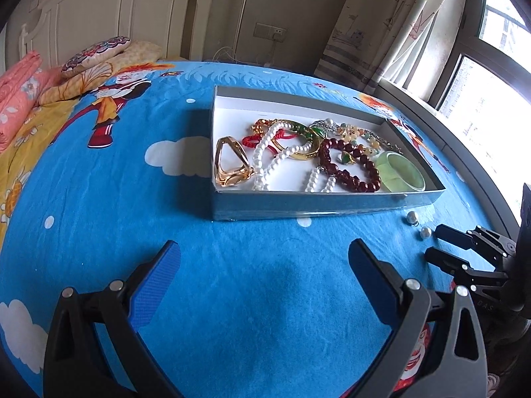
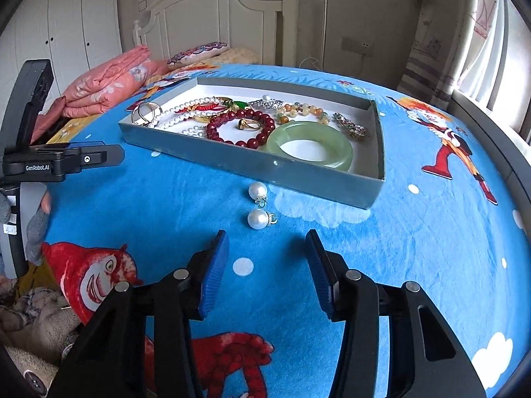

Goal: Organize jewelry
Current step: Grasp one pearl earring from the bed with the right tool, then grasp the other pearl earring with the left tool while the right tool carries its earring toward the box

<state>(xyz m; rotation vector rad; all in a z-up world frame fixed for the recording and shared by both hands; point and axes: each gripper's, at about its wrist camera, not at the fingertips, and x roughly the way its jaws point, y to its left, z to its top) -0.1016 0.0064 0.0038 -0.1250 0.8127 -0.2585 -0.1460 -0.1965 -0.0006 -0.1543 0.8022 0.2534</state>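
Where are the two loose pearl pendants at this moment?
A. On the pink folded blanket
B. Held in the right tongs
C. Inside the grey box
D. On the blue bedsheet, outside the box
D: both pearl pendants lie on the blue bedsheet in front of the grey box, ahead of the open right tongs.

Glossy translucent jade bangle (image 2: 310, 146), lustrous pearl pendants (image 2: 258, 219), matt cardboard tray (image 2: 252, 162), soft printed cotton sheet (image 2: 415, 248).

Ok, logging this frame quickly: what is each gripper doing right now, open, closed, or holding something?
Left gripper: open, empty, above the blue cartoon bedsheet.
Right gripper: open, empty, just short of the two loose white pearl pendants.
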